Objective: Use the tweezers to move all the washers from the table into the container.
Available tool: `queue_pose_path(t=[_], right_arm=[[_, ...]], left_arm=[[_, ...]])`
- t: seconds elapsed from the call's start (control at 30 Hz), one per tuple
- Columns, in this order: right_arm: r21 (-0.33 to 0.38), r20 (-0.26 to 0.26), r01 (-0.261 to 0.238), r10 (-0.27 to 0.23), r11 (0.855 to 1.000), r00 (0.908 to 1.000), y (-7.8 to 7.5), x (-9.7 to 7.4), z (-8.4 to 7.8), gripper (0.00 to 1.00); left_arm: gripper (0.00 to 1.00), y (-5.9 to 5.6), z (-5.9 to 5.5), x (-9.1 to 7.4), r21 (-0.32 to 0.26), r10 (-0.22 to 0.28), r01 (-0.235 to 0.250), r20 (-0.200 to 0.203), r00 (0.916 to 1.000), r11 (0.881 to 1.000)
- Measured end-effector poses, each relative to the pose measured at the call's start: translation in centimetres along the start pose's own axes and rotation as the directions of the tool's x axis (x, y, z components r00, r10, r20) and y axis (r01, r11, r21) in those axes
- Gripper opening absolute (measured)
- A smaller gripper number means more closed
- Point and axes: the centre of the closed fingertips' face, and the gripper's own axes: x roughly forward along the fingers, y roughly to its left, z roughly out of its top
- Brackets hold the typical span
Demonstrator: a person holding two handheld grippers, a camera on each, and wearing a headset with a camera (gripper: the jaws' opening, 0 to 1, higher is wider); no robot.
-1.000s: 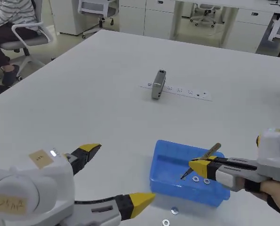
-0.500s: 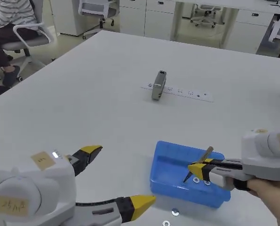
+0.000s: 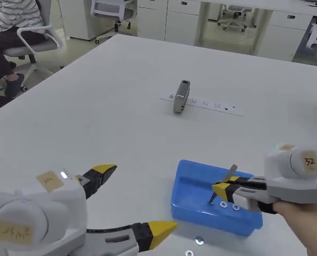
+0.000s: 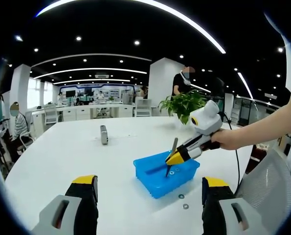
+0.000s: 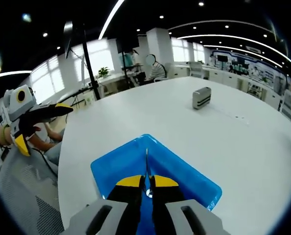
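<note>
A blue container [image 3: 187, 186] sits near the table's front edge. My right gripper [image 3: 222, 189] is shut on thin metal tweezers [image 3: 228, 175], whose tips point down inside the container. Two washers [image 3: 224, 204] lie on its floor. Two more washers [image 3: 200, 241] rest on the table just in front of it. My left gripper [image 3: 132, 200] hovers open at the lower left, with nothing between its yellow tips. In the right gripper view the tweezers [image 5: 146, 164] rise from the shut jaws over the container [image 5: 121, 161]. The left gripper view shows the container [image 4: 160, 188] and table washers [image 4: 181, 197].
A small grey device [image 3: 180, 96] stands mid-table beside a flush power strip [image 3: 214, 105]. Office chairs and a seated person [image 3: 9, 21] are at the far left, with white desks behind. A potted plant [image 4: 184, 104] stands beyond the table's far side.
My right gripper has slid slightly left and lower, and the tweezers now stand more upright inside the container. The left gripper has stayed open in place.
</note>
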Motion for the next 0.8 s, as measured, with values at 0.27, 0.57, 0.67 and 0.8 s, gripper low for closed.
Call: queue_pose_path(t=[0.27, 0.57, 0.67, 0.8], right_arm=[[-0.085, -0.011, -0.003, 0.003, 0.996, 0.9999, 0.5, 0.0, -0.2, 0.04], [-0.119, 0.017, 0.01, -0.008, 0.993, 0.9998, 0.7, -1.1, 0.3, 0.04], [-0.12, 0.038, 0.016, -0.011, 0.993, 0.9992, 0.9, -1.6, 0.6, 0.04], [-0.118, 0.062, 0.018, -0.011, 0.993, 0.998, 1.4, -2.3, 1.0, 0.04]], left_arm=[[0.89, 0.0, 0.0, 0.0, 0.0, 0.0, 0.0, -0.003, 1.0, 1.0], [0.9, 0.0, 0.0, 0.0, 0.001, -0.001, 0.001, -0.003, 1.0, 1.0], [0.9, 0.0, 0.0, -0.1, 0.001, -0.001, 0.001, -0.004, 1.0, 1.0], [0.9, -0.1, -0.1, 0.0, 0.001, -0.001, 0.001, -0.005, 1.0, 1.0]])
